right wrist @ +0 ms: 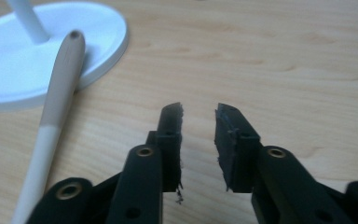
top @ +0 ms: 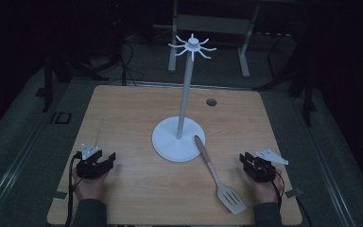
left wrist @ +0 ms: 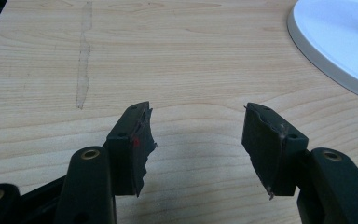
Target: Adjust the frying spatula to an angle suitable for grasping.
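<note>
Both tools rest low on the counter (top: 123,113), the left tool (left wrist: 198,140) wide and empty, the right tool (right wrist: 199,140) narrower and empty, probably because the spatula (top: 217,177) lies just beside it, handle propped on the stand's base (top: 170,142).

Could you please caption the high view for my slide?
Two open grippers, left and right, flank a spatula beside a hook stand.

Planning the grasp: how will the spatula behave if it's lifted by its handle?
The spatula looks rigid, so it probably won't flop. Its wide slotted blade may make it dip at that end. The rounded handle, resting on the stand's base, could roll or slip between pads.
</note>
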